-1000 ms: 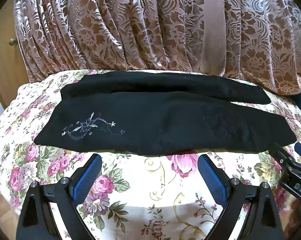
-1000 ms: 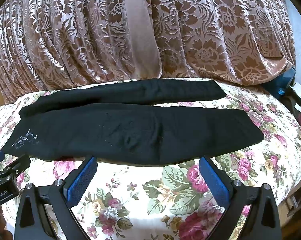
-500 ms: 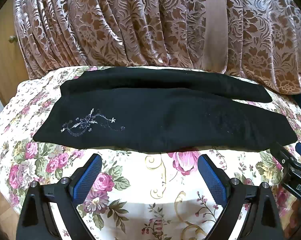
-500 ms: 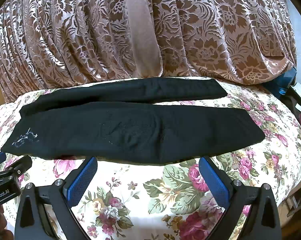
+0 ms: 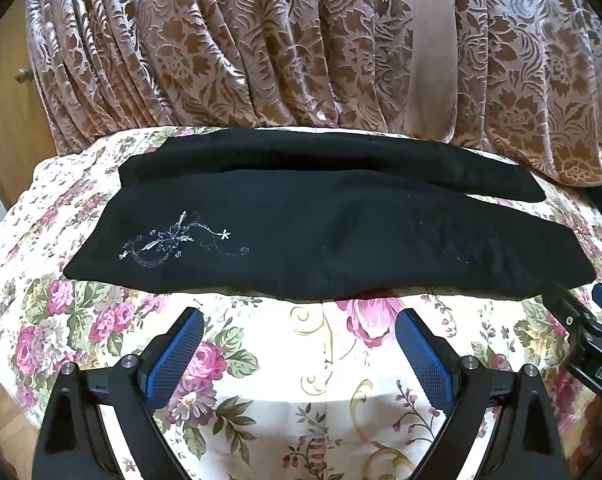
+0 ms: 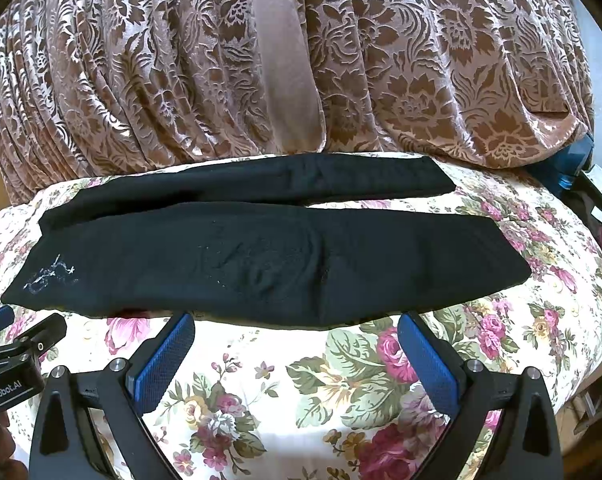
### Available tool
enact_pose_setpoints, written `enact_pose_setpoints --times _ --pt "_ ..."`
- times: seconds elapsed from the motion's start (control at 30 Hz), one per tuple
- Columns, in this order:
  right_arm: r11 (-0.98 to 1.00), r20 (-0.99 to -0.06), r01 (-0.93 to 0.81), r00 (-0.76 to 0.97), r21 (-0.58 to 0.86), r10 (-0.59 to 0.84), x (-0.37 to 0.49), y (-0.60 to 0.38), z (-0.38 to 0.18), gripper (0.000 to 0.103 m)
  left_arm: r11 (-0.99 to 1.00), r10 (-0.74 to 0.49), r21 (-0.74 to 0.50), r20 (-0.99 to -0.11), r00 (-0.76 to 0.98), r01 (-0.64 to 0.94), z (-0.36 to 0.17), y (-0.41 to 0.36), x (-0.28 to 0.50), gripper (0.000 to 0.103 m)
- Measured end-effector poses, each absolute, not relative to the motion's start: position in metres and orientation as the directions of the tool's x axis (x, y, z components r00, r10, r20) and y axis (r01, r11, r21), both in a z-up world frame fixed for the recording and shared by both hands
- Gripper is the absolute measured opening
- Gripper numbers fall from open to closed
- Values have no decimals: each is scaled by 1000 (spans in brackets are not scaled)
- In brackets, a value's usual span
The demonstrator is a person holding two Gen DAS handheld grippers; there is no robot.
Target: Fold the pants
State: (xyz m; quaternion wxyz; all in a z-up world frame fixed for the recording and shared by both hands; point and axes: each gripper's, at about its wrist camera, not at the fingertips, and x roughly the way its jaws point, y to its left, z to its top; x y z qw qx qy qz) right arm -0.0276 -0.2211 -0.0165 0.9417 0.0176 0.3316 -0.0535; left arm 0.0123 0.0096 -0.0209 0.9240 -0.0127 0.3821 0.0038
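flat on floral bedspread (image 5: 325,364), black pants (image 5: 321,236), left gripper (image 5: 299,344) and right gripper (image 6: 295,346) fingers wide, empty

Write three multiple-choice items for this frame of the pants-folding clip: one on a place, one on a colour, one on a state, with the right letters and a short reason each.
1. Where is the silver embroidery on the pants?
A. near their left end
B. at their middle
C. near their right end

2. What colour are the pads on the left claw?
A. red
B. blue
C. white

3. How do the two claws stand?
A. both shut on the pants
B. left shut on cloth, right open
C. both open, holding nothing

Answers:
1 A: the silver embroidery sits by the left end in both views.
2 B: the pads facing each other are blue.
3 C: the left claw and the right claw each show a wide gap over the floral bedspread, short of the pants' near edge.
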Motion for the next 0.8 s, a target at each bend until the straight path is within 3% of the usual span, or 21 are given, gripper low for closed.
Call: enact_pose_setpoints --times 0.57,0.63,0.8 --pt "993 -630 117 772 9 -86 -23 -229 -20 103 998 -22 -57 -741 671 -30 -33 20 21 97" --pt "993 -616 117 783 17 -82 -23 -232 -19 103 995 -64 -99 -754 654 -16 -36 24 25 97" --pt "989 -583 80 812 123 7 -16 -252 -20 103 940 -281 -341 -750 599 13 -52 50 32 97"
